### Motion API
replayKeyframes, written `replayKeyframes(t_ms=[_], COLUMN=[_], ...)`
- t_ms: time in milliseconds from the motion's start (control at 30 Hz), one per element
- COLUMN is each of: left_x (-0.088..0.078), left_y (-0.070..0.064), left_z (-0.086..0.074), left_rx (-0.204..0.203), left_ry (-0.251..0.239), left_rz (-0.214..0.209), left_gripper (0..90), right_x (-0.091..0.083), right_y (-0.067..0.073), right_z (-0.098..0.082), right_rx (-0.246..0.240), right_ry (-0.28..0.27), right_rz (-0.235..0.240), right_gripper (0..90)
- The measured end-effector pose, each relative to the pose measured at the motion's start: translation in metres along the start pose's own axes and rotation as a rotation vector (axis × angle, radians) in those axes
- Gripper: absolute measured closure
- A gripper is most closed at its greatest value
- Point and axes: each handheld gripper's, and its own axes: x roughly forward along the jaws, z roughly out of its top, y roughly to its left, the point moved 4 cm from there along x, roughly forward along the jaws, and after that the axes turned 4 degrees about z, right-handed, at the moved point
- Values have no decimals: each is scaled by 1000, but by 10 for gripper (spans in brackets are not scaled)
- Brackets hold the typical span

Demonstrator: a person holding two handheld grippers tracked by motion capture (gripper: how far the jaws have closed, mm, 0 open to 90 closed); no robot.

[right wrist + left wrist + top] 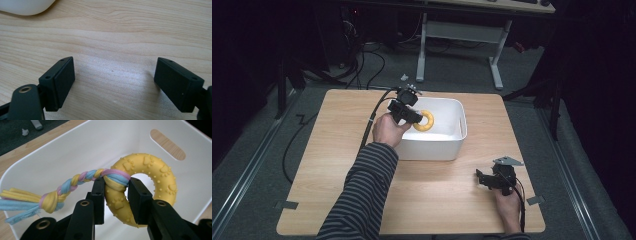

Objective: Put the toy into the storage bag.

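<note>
Two jaws of the left gripper [116, 195] clamp the yellow ring toy [147, 187] where its braided rope [75, 182] is tied, held inside the white bin [459, 137], within its rim. Right gripper [113, 82] rests apart on the table [337, 165], jaws wide and empty, with bare wood around.

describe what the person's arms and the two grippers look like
Both grippers are black with blocky rectangular jaws on arms with brass-ringed holes. The left gripper trails a black cable; the right gripper carries a grey three-cornered plate. The left arm wears a dark, thin-striped sleeve.
</note>
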Motion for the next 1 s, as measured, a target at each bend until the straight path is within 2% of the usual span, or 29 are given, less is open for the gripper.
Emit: replayKeyframes(t_ms=[233, 367, 633, 1000], left_x=[11, 14, 19, 25], left_y=[-5, -9, -17, -21], left_z=[-1, -3, -5, -13], left_rx=[9, 28, 57, 69], left_ry=[33, 50, 83, 123], left_rz=[-12, -5, -22, -25], left_gripper=[677, 677, 677, 676], right_x=[0, 0, 0, 0], right_y=[0, 0, 0, 0], right_z=[0, 0, 0, 0], right_rx=[1, 0, 1, 1], right_ry=[0, 0, 0, 0], right_rz=[0, 0, -1, -1], right_gripper=[170, 170, 169, 169])
